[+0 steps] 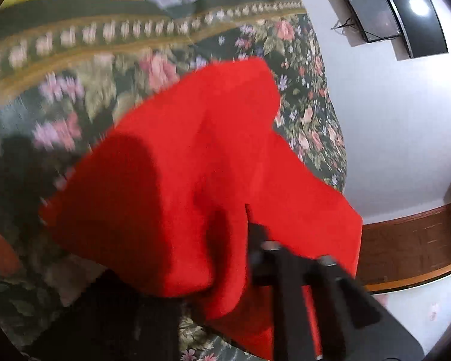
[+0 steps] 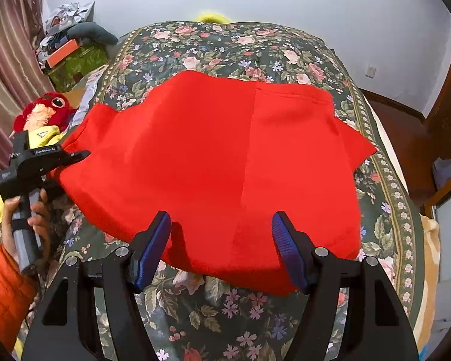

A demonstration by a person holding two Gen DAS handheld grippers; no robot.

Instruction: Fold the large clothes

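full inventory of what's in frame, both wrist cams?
red garment: 1, red, spread on the bed, its left edge pinched by the left gripper
floral bedspread: 1, dark green with pink flowers, covers the bed
plush toy: 1, red, left of the bed
yellow cloth: 1, yellow, under the plush toy
clutter pile: 1, mixed, far left corner by the curtain
curtain: 1, striped brown, left wall
left gripper: 1, black, shut on the garment's left edge
right gripper: 1, black with blue pads, open above the near hem
hand: 1, orange sleeve, holds the left gripper's handle
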